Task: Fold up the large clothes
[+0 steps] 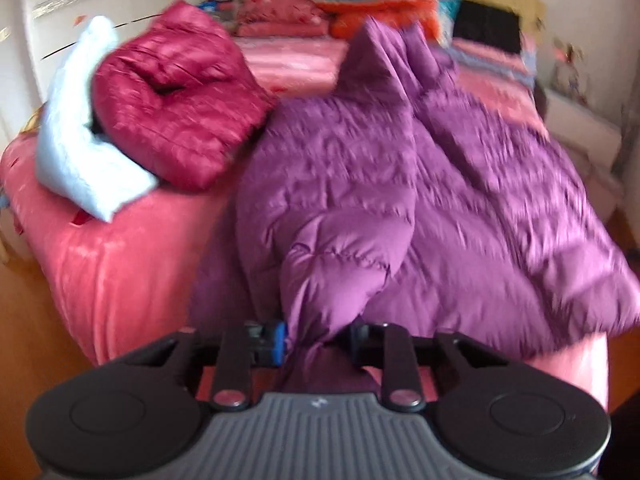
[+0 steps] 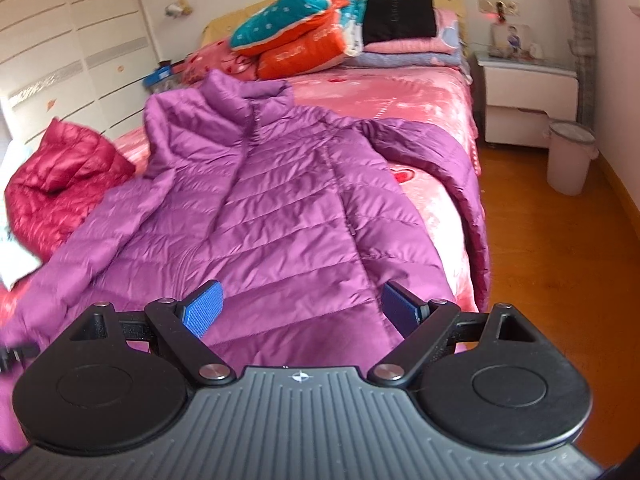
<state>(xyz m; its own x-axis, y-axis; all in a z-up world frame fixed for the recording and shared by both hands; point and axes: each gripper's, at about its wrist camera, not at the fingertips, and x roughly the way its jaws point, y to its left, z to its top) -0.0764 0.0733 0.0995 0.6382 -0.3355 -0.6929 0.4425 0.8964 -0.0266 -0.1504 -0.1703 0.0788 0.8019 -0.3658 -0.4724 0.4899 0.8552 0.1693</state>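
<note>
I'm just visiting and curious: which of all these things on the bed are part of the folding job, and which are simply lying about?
In the job:
- purple jacket
- left tongs, pinching its sleeve
- right tongs, open over its hem

Lying about:
- red jacket
- pale blue cloth
- teal-and-orange quilt
- bin
- nightstand

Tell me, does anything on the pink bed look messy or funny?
Yes. One sleeve of the purple quilted puffer jacket dangles over the bed's edge, and its near corner is bunched in the left gripper.
</note>
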